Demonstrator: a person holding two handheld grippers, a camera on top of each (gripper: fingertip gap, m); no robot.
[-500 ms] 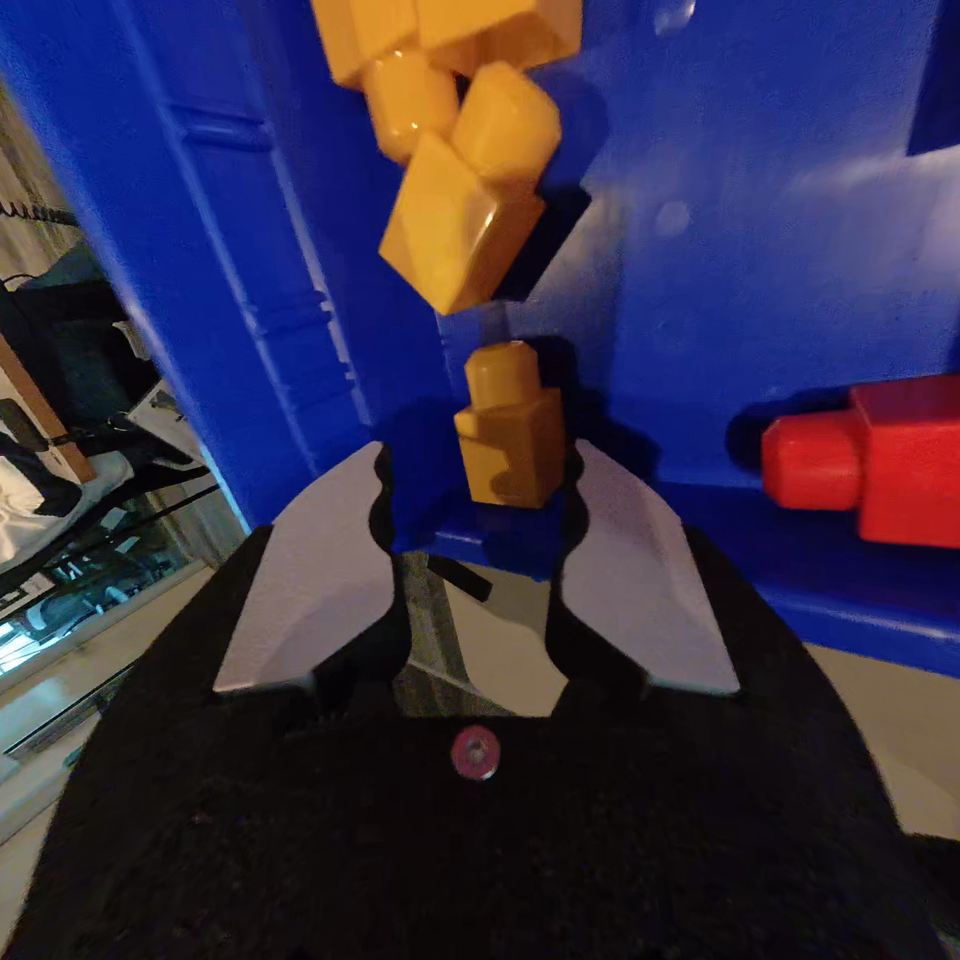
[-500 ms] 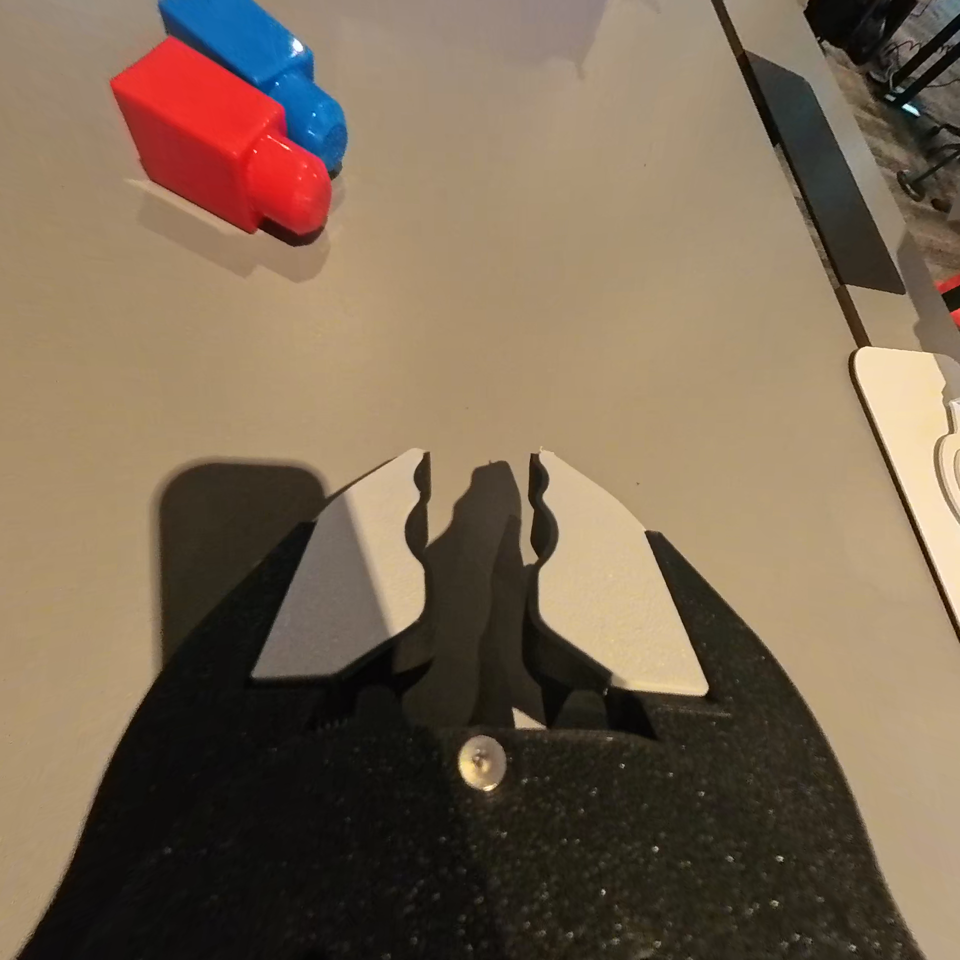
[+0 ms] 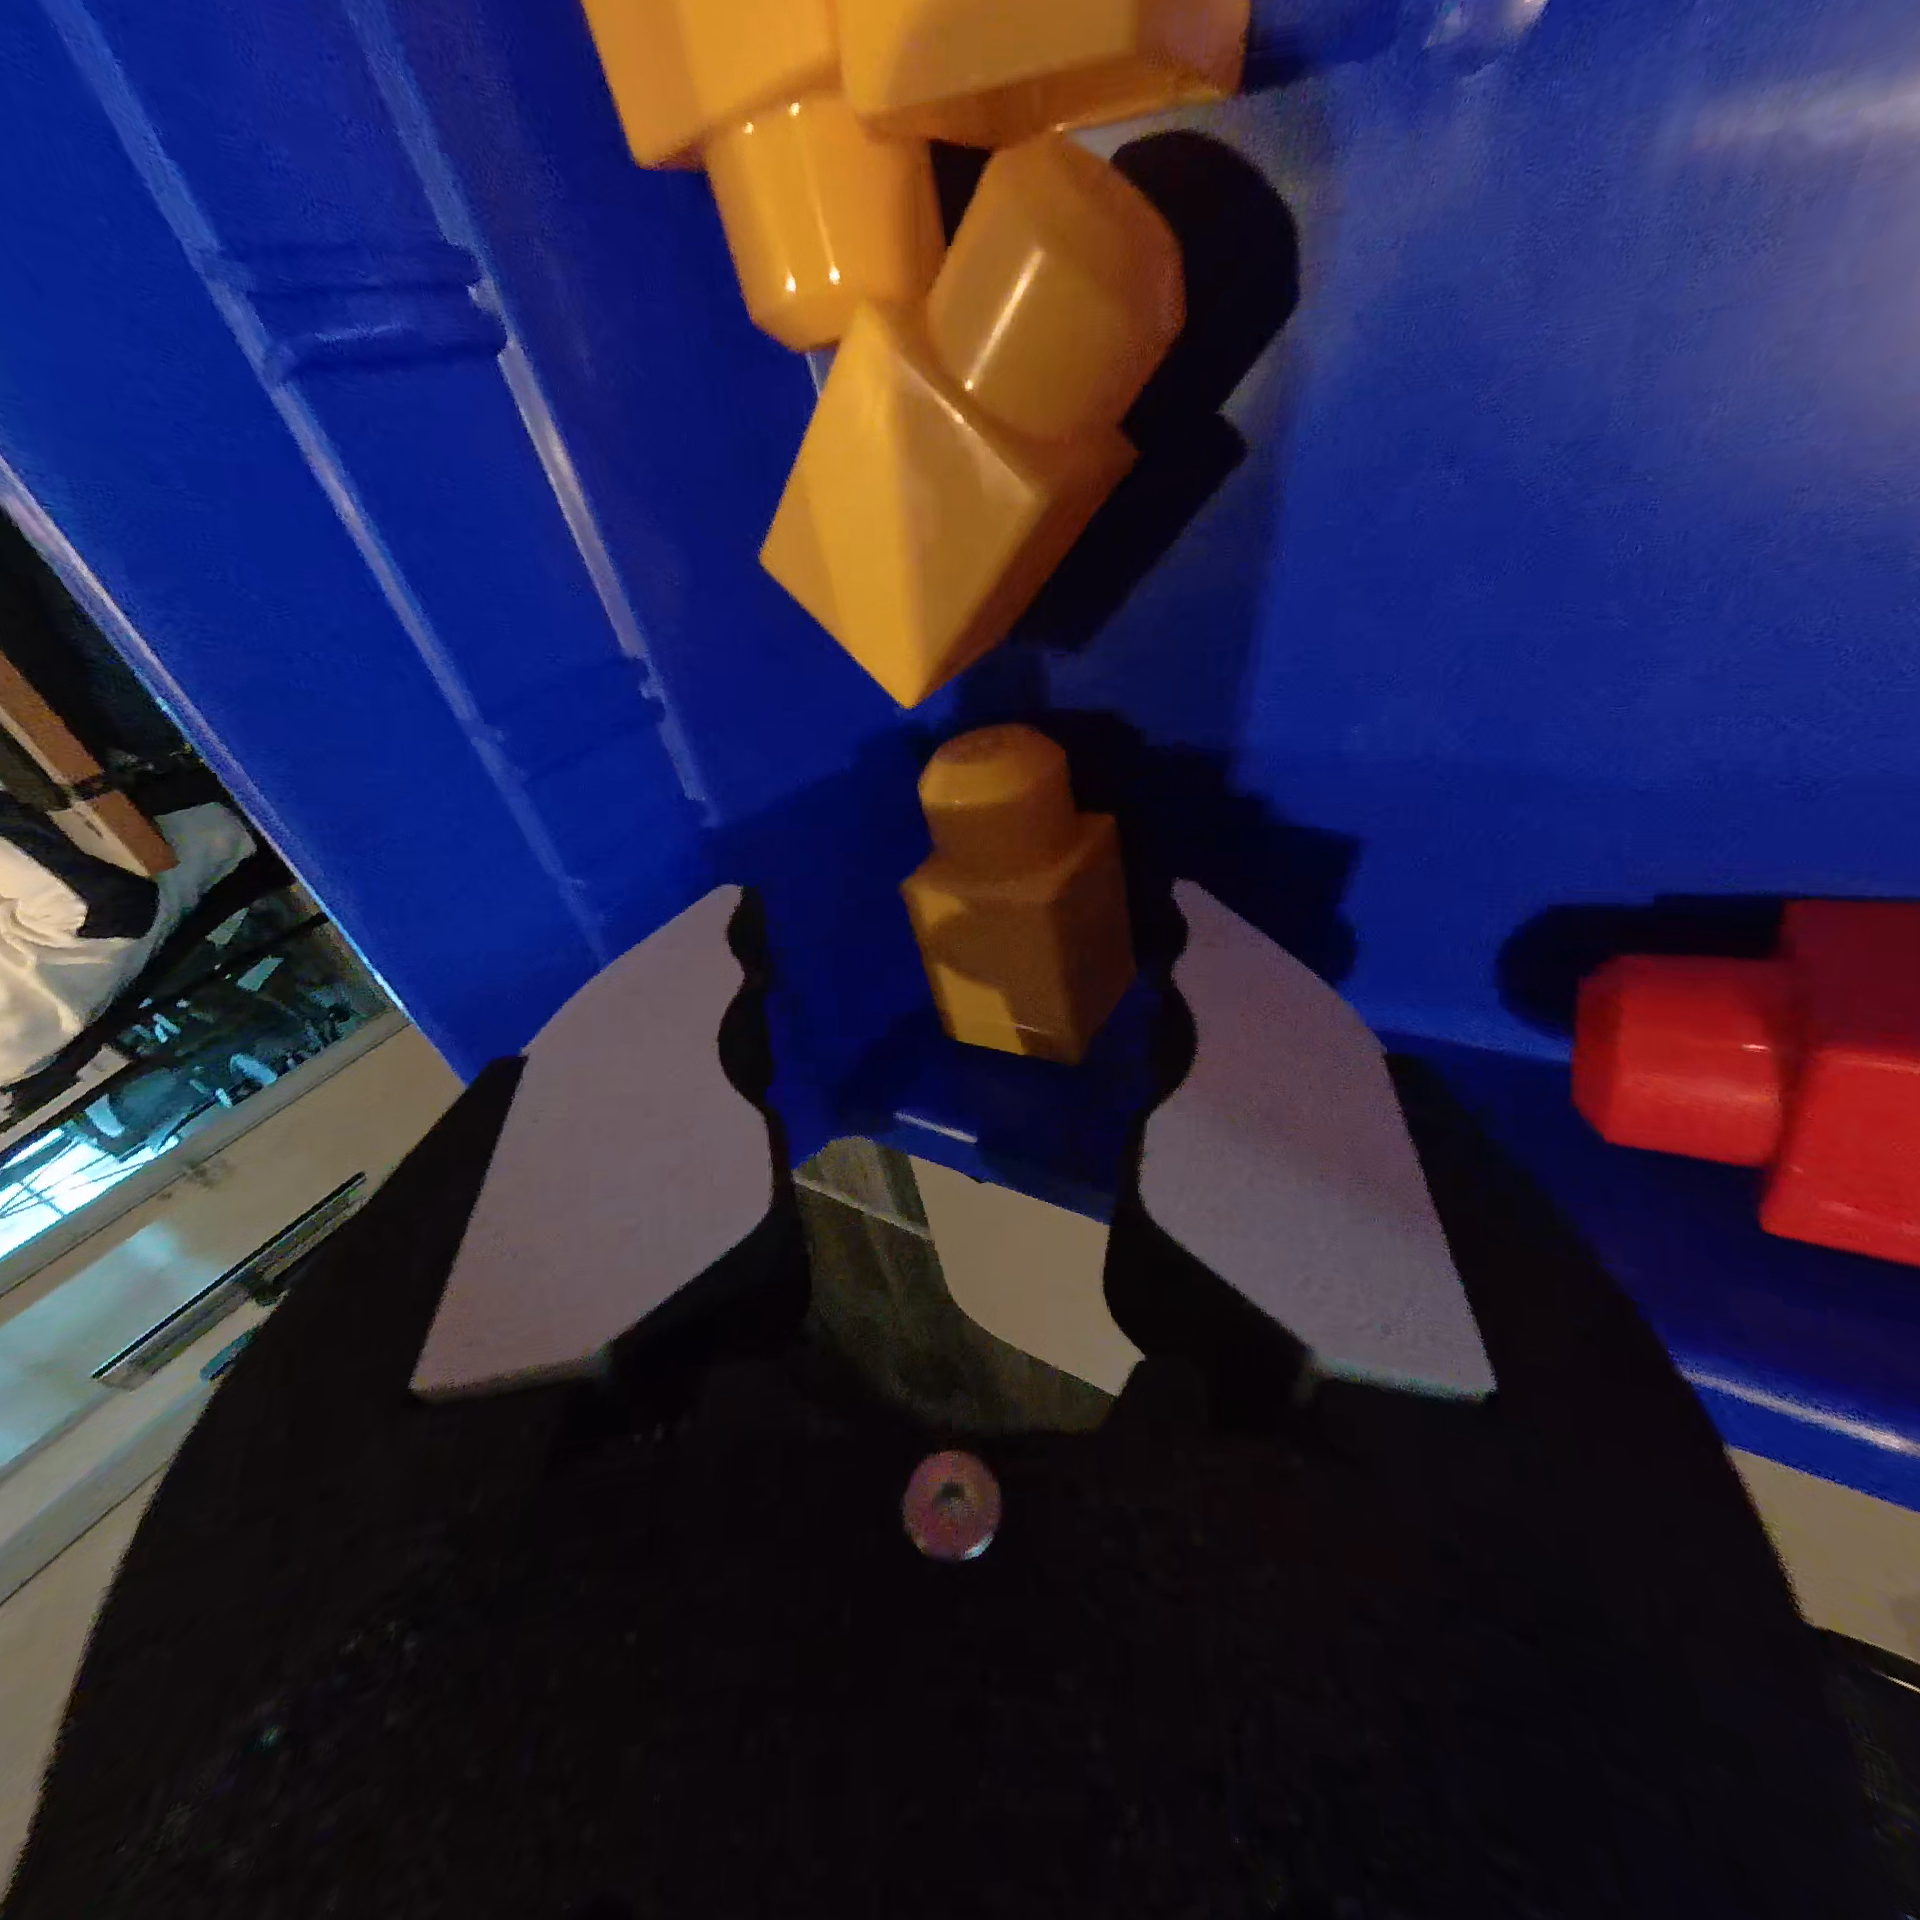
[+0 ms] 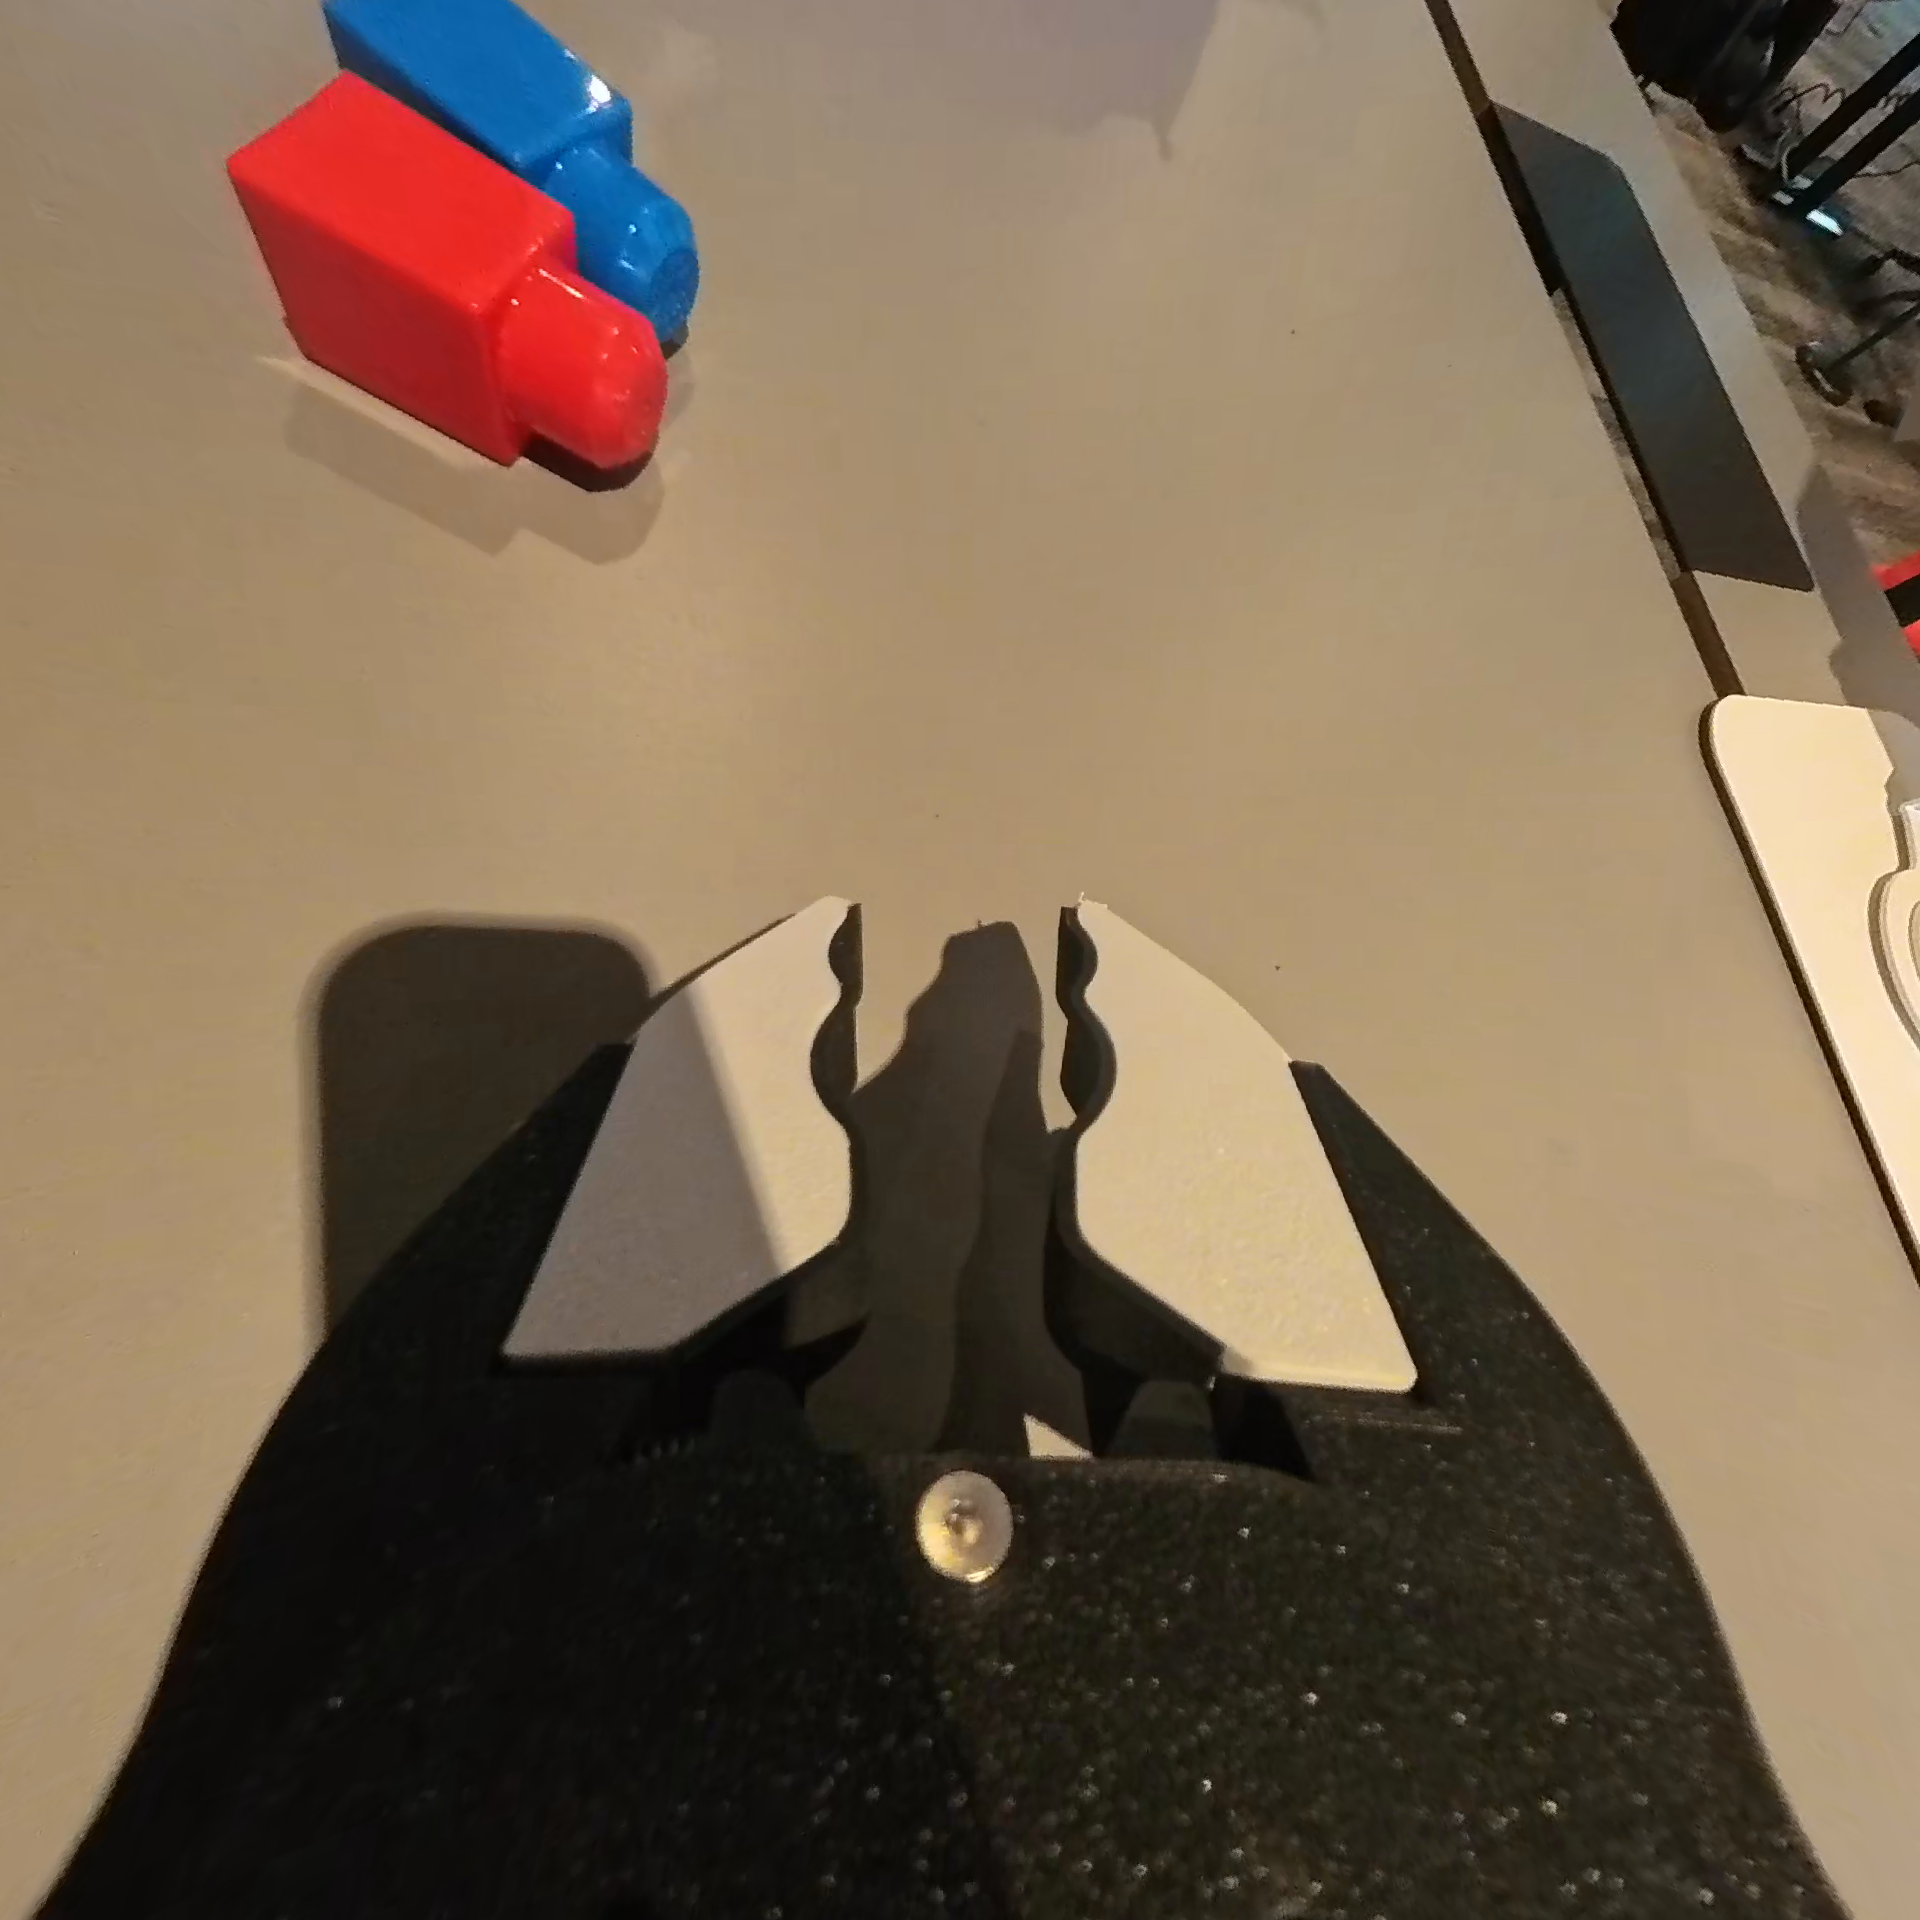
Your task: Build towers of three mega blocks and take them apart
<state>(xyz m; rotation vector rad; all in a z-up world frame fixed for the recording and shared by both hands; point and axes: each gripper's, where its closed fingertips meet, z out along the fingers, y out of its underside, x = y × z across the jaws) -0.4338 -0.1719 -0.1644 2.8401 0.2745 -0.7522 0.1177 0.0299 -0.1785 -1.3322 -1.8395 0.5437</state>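
Mega blocks, yellow: 1 small block [image 3: 1013,935] is seen inside the blue bin [image 3: 1558,520], between the parted tips of the left claw [image 3: 961,935], untouched; 3 more [image 3: 935,343] are piled beyond it. 1 red block [image 3: 1766,1081] is seen at right. Right claw [image 4: 961,920]: slightly parted, empty, above the grey surface [image 4: 1039,623], where 1 red block [image 4: 416,281] and 1 blue block [image 4: 540,145] lie touching.

A lab or office: plain grey tables [image 4: 1039,520], cabled equipment stands [image 4: 1849,156] beyond.
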